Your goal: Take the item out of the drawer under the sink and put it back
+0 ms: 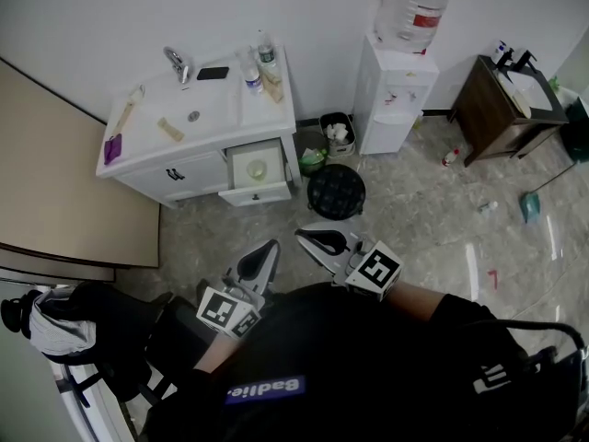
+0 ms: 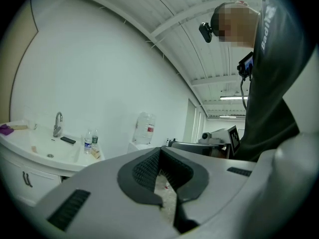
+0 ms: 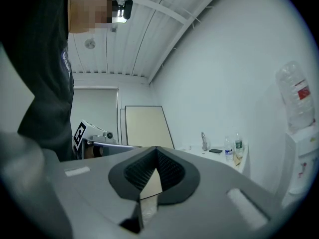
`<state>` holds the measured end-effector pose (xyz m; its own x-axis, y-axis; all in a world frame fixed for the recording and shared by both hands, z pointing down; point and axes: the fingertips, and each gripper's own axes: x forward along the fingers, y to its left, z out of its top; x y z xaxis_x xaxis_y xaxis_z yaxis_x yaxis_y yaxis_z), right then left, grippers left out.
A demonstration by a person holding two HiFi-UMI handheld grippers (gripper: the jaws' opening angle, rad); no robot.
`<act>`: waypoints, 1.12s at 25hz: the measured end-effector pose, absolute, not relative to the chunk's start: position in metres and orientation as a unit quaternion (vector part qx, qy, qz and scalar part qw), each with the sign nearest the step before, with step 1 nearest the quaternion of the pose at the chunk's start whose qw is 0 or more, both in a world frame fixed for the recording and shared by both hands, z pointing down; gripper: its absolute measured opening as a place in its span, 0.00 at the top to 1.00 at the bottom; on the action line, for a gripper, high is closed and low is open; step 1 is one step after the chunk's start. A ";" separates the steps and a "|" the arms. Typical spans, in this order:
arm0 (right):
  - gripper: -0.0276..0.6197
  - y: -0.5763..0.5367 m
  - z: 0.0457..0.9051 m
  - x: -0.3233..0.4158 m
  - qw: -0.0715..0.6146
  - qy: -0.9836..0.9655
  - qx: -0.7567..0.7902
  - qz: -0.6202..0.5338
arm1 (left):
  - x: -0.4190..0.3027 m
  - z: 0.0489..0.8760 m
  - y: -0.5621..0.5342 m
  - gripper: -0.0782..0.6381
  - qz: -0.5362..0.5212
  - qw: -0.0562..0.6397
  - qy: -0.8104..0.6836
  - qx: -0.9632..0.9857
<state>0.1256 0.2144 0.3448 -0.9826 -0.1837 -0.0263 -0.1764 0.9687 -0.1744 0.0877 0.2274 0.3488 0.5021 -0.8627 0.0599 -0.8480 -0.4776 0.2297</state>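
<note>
The item [image 1: 257, 168], small, round and pale, lay in the open drawer [image 1: 260, 194] at the right end of the white sink cabinet [image 1: 175, 175]. It was well apart from both grippers and touched by neither. Its material could not be told.

The left gripper [image 1: 264, 256] and the right gripper [image 1: 315, 238] were near the person's body, side by side above the grey marbled floor [image 1: 414, 219]. Both pointed toward the cabinet. Each gripper's jaws were closed and empty, the dark ribbed pads meeting at the tips inside smooth light-grey shells.

The glossy white bench [image 1: 262, 109] over the drawer carried a sunken basin [image 1: 189, 113] with a chrome tap [image 1: 177, 63] at its far edge. A flat black phone [image 1: 213, 73] and two clear plastic bottles [image 1: 250, 74] stood to the right of the tap, and a purple cloth [image 1: 112, 147] lay at the near left corner.

On the floor just right of the drawer sat a round black bin [image 1: 336, 191]. Farther right stood a boxy white water dispenser [image 1: 394, 99] topped by a clear jug [image 1: 416, 3].
</note>
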 end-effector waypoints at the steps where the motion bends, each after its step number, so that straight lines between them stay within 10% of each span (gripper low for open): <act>1: 0.96 0.213 0.346 0.130 0.021 0.992 -0.090 -0.088 | 0.092 0.350 0.226 0.88 -0.030 0.117 -0.498 0.858; 28: 0.96 0.057 0.373 -0.035 -0.034 0.979 -0.175 -0.101 | -0.069 0.373 0.064 0.88 -0.002 0.114 -0.422 0.899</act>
<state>-0.0349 0.0569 0.3733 -0.9367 -0.3348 0.1028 -0.3487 0.9185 -0.1862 -0.0689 0.0639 0.3729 0.6441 -0.7592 0.0933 -0.7584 -0.6179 0.2075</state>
